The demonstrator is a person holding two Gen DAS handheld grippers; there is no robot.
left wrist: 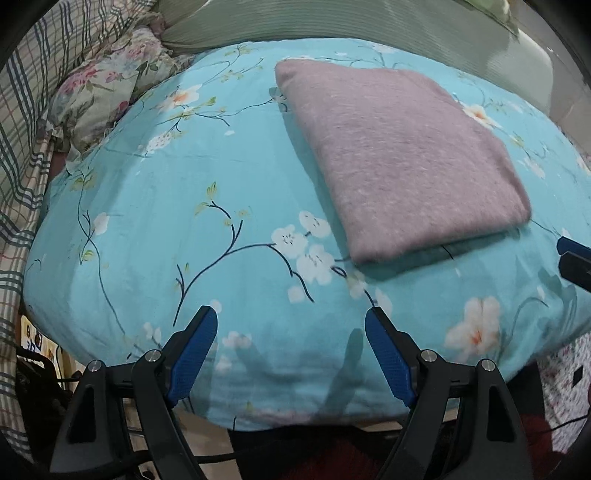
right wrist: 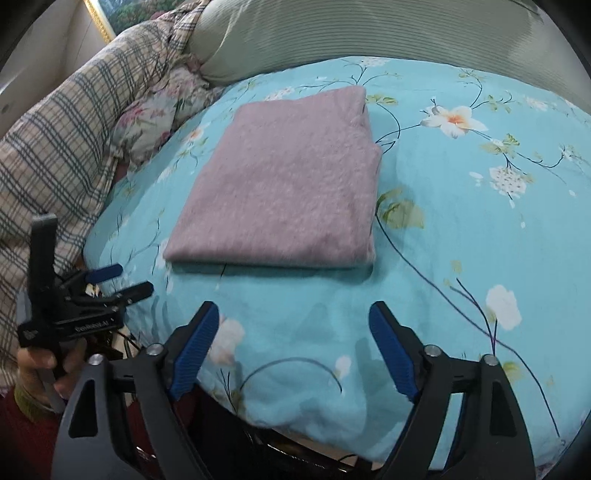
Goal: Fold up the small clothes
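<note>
A folded mauve fleece garment (left wrist: 399,158) lies flat as a neat rectangle on the turquoise floral bed sheet (left wrist: 184,206). It also shows in the right wrist view (right wrist: 284,188). My left gripper (left wrist: 291,317) is open and empty, over the sheet's near edge, short of the garment's near corner. My right gripper (right wrist: 293,314) is open and empty, in front of the garment's near edge. The left gripper also shows in the right wrist view (right wrist: 122,280), held in a hand at the left. The right gripper's fingertips (left wrist: 572,254) show at the right edge of the left wrist view.
A plaid quilt (right wrist: 55,147) and a floral pillow (left wrist: 107,92) lie along the left side. A ribbed pale green cushion (right wrist: 369,33) lies at the back. The bed's near edge drops off just below the grippers.
</note>
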